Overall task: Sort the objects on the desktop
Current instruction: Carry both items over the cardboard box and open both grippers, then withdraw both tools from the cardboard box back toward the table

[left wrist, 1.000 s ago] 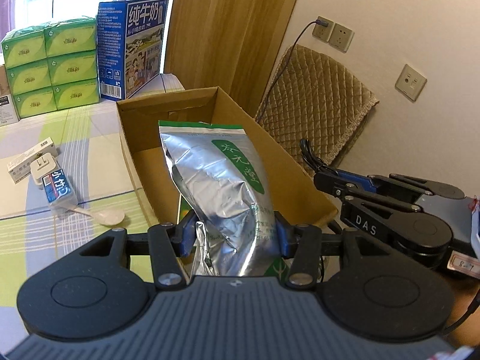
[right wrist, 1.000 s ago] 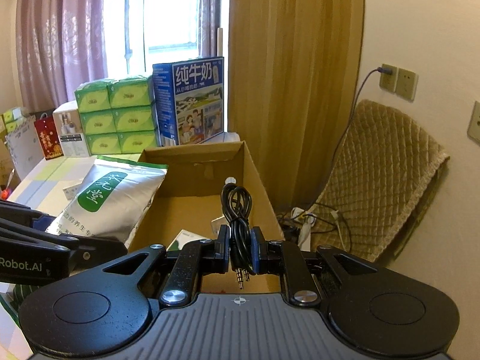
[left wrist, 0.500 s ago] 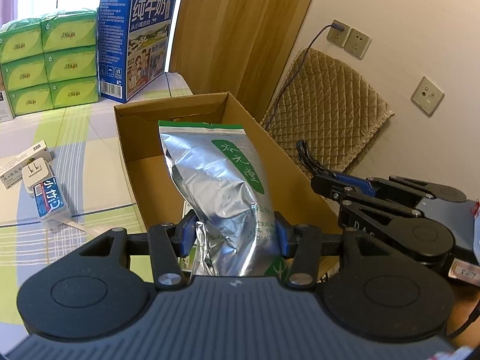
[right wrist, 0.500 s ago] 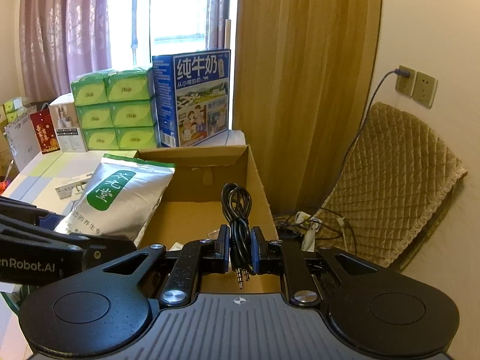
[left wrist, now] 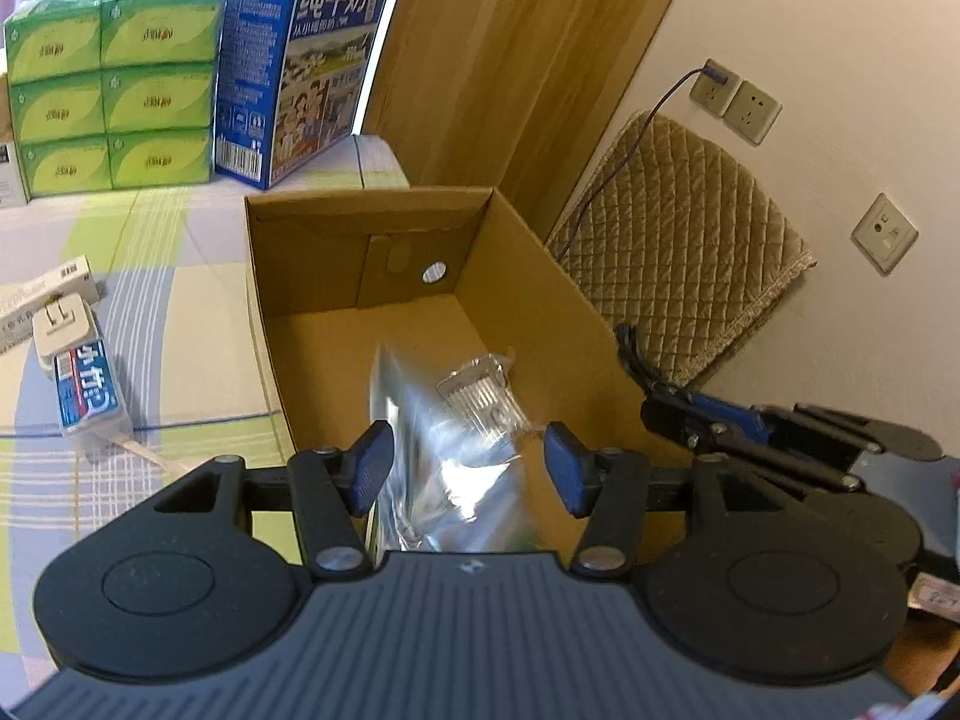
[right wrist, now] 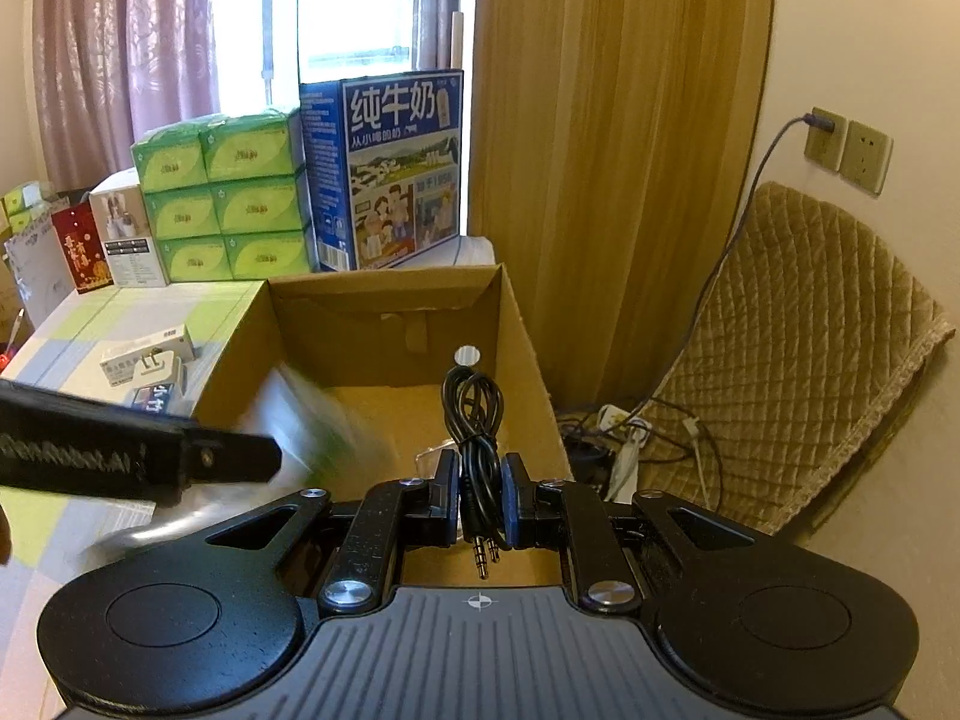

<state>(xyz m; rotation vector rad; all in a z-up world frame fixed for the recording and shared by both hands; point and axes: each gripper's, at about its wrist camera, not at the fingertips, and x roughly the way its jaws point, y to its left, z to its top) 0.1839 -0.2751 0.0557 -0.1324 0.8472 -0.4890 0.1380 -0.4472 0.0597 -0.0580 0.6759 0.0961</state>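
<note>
Both earlier grips compared | left hand-held gripper (left wrist: 468, 468) released foil bag (left wrist: 444, 462)

Home room: curtained window (right wrist: 354, 18), tissue packs (right wrist: 222, 198), milk carton (right wrist: 390, 174), checked tablecloth (left wrist: 150, 300).

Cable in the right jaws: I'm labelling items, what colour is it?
Black, with metal plugs; the cable shows best in the right wrist view.

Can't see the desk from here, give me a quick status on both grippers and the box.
Left gripper open, silver pouch loose in cardboard box. Right gripper shut on black audio cable, above the box. Nothing blocking.
</note>
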